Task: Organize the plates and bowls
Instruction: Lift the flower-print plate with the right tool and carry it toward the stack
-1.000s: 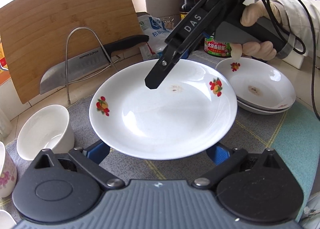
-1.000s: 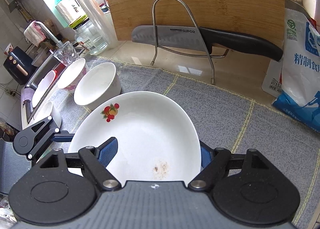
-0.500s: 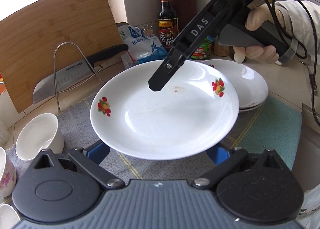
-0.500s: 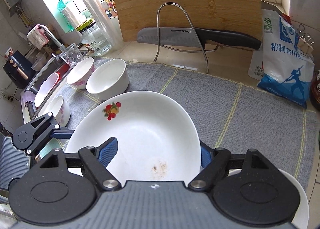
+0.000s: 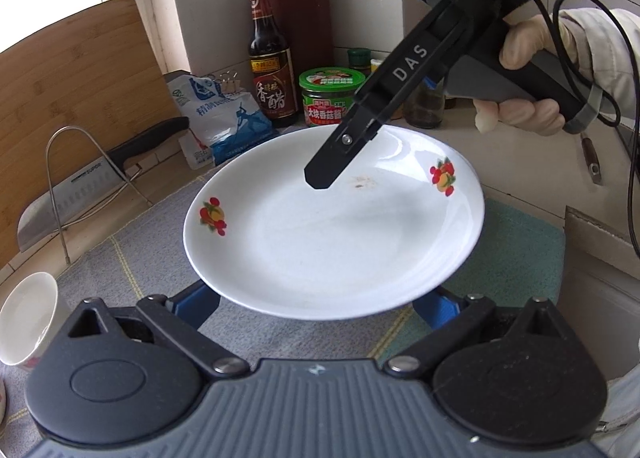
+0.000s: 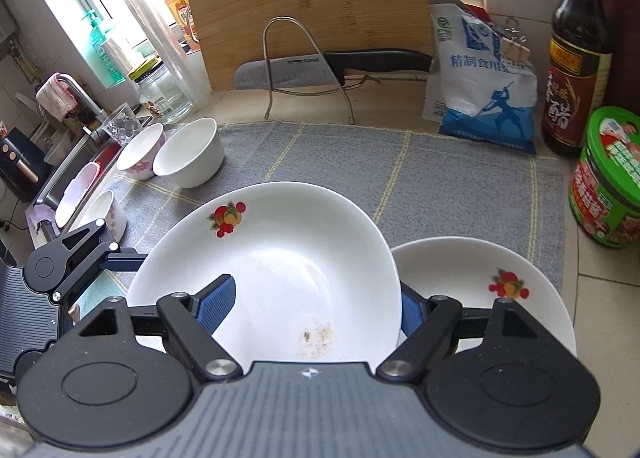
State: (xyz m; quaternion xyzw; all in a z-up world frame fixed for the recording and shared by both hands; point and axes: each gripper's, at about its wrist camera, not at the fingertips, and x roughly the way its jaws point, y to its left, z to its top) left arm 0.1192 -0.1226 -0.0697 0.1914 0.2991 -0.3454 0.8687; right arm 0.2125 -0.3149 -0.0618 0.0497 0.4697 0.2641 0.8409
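A white plate with fruit decals is held in the air by both grippers. My right gripper is shut on its rim, one blue pad on top and the other under the plate. My left gripper sits under the opposite rim with its blue pads apart below it; I cannot tell whether it grips. The right gripper shows from outside in the left wrist view. The plate hangs above and left of stacked matching plates.
Several white bowls stand at the left on the grey mat. A knife on a wire rack and a cutting board are behind. A salt bag, vinegar bottle and green jar stand at the right.
Both grippers have carried the plate to the right, away from the bowls. The stacked plates now show beside it in the right wrist view and are hidden under it in the left.
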